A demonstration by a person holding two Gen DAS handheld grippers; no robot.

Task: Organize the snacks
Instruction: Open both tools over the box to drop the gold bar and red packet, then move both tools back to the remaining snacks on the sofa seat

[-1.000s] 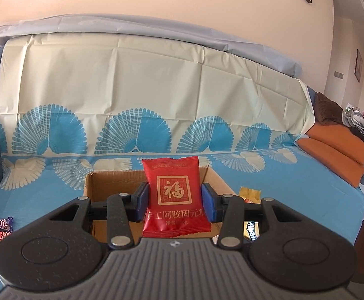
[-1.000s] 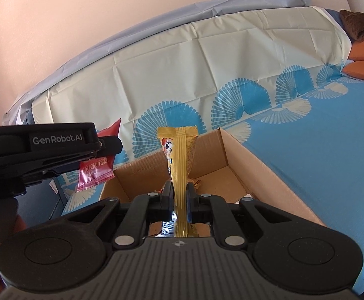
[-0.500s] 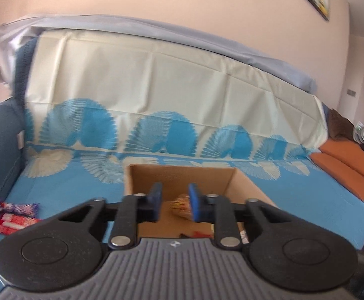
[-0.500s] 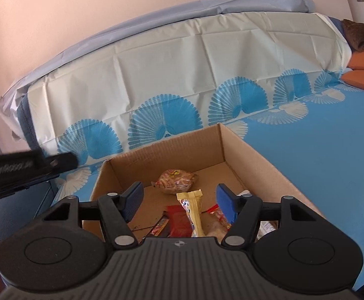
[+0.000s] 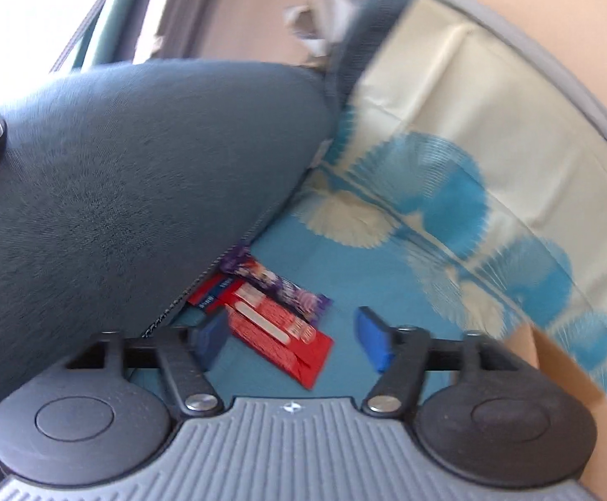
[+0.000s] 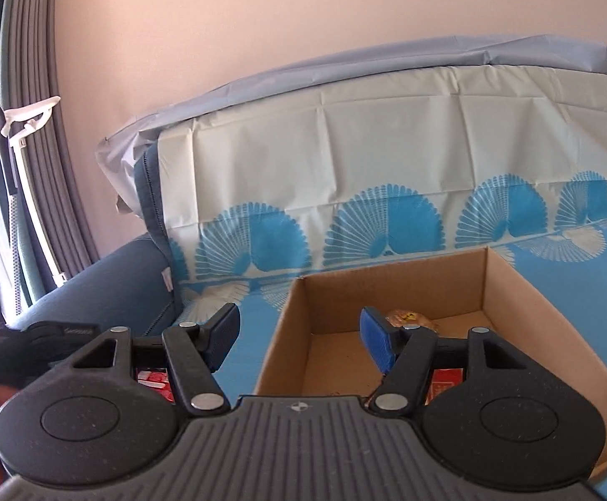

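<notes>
Blue pads [image 5: 372, 336] on the left tool [image 5: 289, 336] stand wide apart and are opening further, with nothing between them and nothing touched. Just past the tips, a red snack packet [image 5: 280, 334] lies flat on the blue patterned sheet [image 5: 387, 284] that covers the sofa seat. A purple wrapper [image 5: 270, 282] lies against its far edge, and a small red and blue packet [image 5: 213, 292] sits beside them, close to the foot of the dark grey-blue sofa arm [image 5: 136, 167]. That arm fills the left of the left wrist view. At the right edge of the same view a corner of the cardboard box [image 5: 562, 371] shows. The picture is blurred, so the print on the wrappers cannot be read.

The right tool [image 6: 299, 334] also has its jaws well apart and holds nothing. Its right pad [image 6: 376, 342] hangs over the near left corner of the cardboard box [image 6: 391, 288], and its left pad hangs outside the box over the blue sheet [image 6: 253, 359]. Inside the box, a round golden-brown snack [image 6: 408, 317] lies on the floor near the back, and a red packet [image 6: 447, 380] shows partly behind the right finger. Low on the left, the black body of the left tool [image 6: 44, 334] is visible, with more red wrapping [image 6: 153, 380] showing beneath it. Behind the box, the cream and blue sheet runs up the sofa back.
</notes>
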